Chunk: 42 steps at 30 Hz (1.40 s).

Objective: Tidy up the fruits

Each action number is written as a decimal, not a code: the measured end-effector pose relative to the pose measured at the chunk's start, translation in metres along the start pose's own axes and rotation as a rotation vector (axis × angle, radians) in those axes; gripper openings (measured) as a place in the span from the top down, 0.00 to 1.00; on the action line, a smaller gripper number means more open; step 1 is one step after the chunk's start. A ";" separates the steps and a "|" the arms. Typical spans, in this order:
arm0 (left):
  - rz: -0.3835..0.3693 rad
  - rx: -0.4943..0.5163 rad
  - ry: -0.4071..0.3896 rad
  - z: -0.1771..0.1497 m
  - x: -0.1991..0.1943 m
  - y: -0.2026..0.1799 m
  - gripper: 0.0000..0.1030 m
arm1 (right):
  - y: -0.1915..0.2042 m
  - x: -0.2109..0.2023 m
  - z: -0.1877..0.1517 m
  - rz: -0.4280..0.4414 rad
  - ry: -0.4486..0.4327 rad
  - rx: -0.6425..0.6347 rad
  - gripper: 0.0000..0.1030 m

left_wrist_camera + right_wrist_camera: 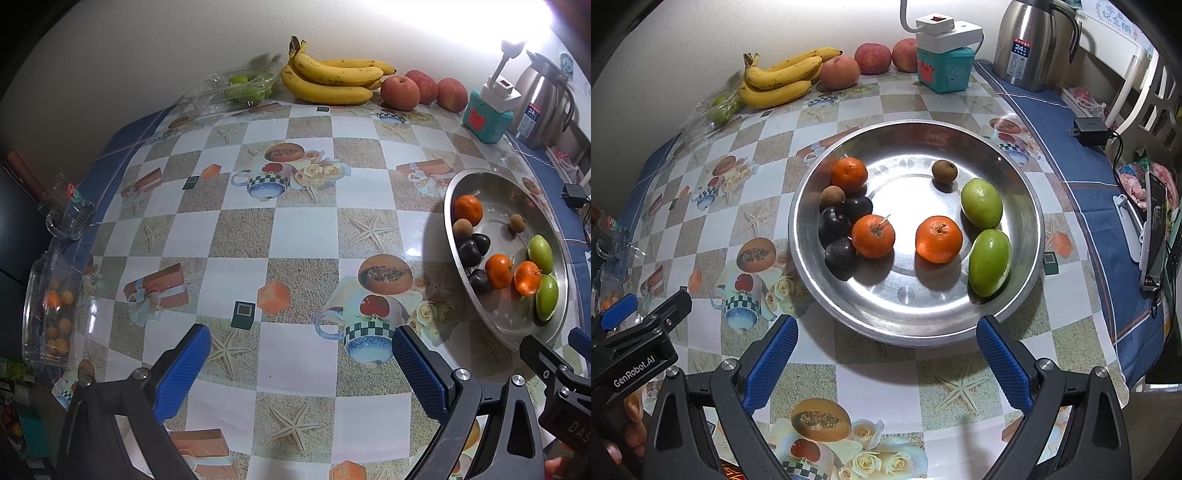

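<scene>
fruits lie spread along the bench [879, 369], from a clear box of small oranges [55, 317] at its left edge, past a glass mug [66, 214], to a clear tray of green fruit [240, 86], bananas [332, 79] and apples [400, 92] against the back wall. the left tongs [301, 363] hang released over bare checked cloth, holding nothing. further right, the steel bowl [1027, 206] carries three tangerines [873, 236], dark plums [833, 223], two brown longans [944, 171] and two green fruits [981, 203]. the right tongs [886, 350] are spread wide at its near rim, empty. a teal box [943, 70] and steel flask [1030, 44] stand behind the bowl; a charger [1089, 129] lies to its right.
</scene>
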State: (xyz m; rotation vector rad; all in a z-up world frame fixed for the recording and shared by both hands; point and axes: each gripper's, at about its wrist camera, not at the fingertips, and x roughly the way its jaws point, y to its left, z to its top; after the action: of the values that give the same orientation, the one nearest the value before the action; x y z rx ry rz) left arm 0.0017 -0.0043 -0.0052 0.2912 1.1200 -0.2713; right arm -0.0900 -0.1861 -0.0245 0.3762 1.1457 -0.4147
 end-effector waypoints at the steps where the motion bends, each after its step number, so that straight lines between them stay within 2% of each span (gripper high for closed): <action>1: 0.000 0.000 0.000 0.000 0.000 0.000 0.03 | 0.000 0.000 0.000 0.000 0.000 -0.001 0.05; 42: 0.025 0.013 0.018 -0.001 0.003 -0.001 0.03 | -0.002 0.002 -0.001 -0.007 0.009 0.005 0.05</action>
State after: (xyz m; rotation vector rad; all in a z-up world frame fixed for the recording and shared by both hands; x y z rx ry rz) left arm 0.0019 -0.0048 -0.0088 0.3198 1.1325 -0.2545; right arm -0.0909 -0.1881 -0.0272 0.3791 1.1552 -0.4225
